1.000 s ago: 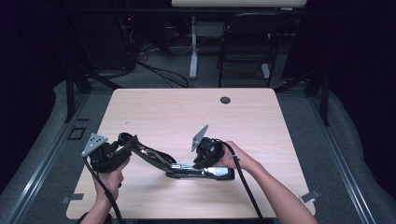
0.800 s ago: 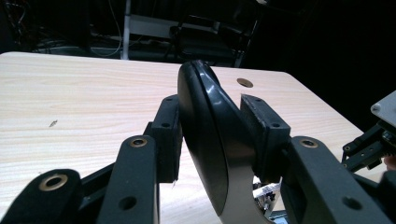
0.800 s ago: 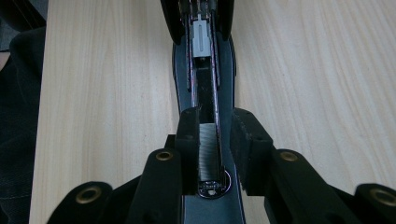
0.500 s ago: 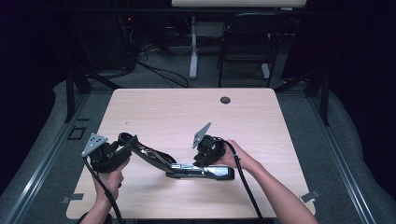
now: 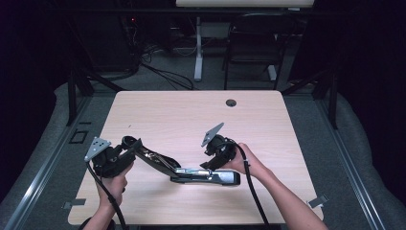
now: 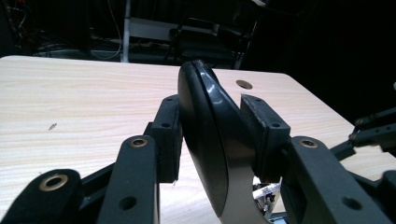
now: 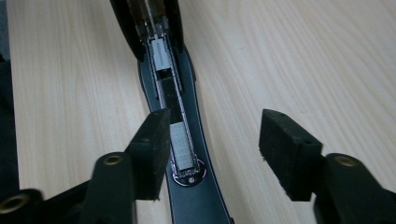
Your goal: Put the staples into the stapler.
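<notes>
A black stapler lies swung open at the table's front. Its base [image 5: 213, 177] rests flat and its top cover [image 5: 153, 157] is lifted up to the left. My left gripper [image 5: 130, 143] is shut on the end of that cover [image 6: 205, 135], one pad on each side. My right gripper [image 5: 208, 166] hovers over the base's near end, jaws open. In the right gripper view the open staple channel [image 7: 170, 93] runs between the pads [image 7: 154, 144], with a strip of staples [image 7: 182, 150] at its near end. The right gripper [image 7: 219, 154] holds nothing.
The pale wooden table [image 5: 191, 120] has a round cable hole [image 5: 231, 102] at the back. A chair [image 5: 251, 43] and desk legs with cables stand on the floor beyond. Black cables trail from both grippers toward the front edge.
</notes>
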`<state>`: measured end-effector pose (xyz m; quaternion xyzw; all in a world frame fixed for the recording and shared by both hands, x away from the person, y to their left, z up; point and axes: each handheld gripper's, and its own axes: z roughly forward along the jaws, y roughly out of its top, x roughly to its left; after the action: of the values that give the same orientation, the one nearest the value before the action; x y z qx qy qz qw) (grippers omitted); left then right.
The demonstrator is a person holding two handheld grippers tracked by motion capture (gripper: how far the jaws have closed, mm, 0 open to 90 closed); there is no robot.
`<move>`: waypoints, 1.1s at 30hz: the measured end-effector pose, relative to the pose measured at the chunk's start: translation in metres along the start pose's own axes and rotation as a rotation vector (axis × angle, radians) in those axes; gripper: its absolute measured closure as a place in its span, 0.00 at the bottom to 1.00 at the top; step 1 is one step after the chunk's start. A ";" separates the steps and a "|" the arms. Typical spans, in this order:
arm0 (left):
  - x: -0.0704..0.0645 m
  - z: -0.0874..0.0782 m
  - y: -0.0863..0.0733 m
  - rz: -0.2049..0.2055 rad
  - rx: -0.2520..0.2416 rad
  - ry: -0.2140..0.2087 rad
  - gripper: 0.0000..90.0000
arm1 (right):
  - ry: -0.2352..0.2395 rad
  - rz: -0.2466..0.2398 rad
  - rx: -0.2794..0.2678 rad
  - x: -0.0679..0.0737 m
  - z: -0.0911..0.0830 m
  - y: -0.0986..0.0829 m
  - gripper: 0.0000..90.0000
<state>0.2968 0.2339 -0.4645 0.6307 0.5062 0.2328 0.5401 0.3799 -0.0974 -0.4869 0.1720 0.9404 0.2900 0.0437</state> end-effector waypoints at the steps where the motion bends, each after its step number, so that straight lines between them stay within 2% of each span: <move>1: 0.000 0.000 0.000 0.001 0.000 0.000 0.68 | -0.011 0.013 -0.007 0.000 -0.002 -0.001 0.44; 7: -0.001 0.000 0.000 0.003 -0.003 0.003 0.68 | -0.061 0.083 -0.045 0.002 -0.019 -0.008 0.36; 12: -0.004 0.001 0.002 0.011 0.009 0.024 0.68 | -0.088 0.099 -0.053 0.006 -0.028 -0.013 0.36; 17: -0.006 0.001 0.002 0.015 -0.001 0.024 0.68 | -0.114 0.101 -0.049 0.010 -0.034 -0.014 0.35; 27: -0.010 0.002 0.004 0.043 0.007 0.042 0.68 | -0.135 0.104 -0.052 0.010 -0.033 -0.014 0.35; 33: -0.013 0.002 0.004 0.051 0.005 0.047 0.68 | -0.152 0.130 -0.066 0.010 -0.043 -0.020 0.34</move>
<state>0.2957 0.2220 -0.4580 0.6391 0.5030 0.2602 0.5203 0.3567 -0.1322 -0.4626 0.2526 0.9113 0.3090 0.1015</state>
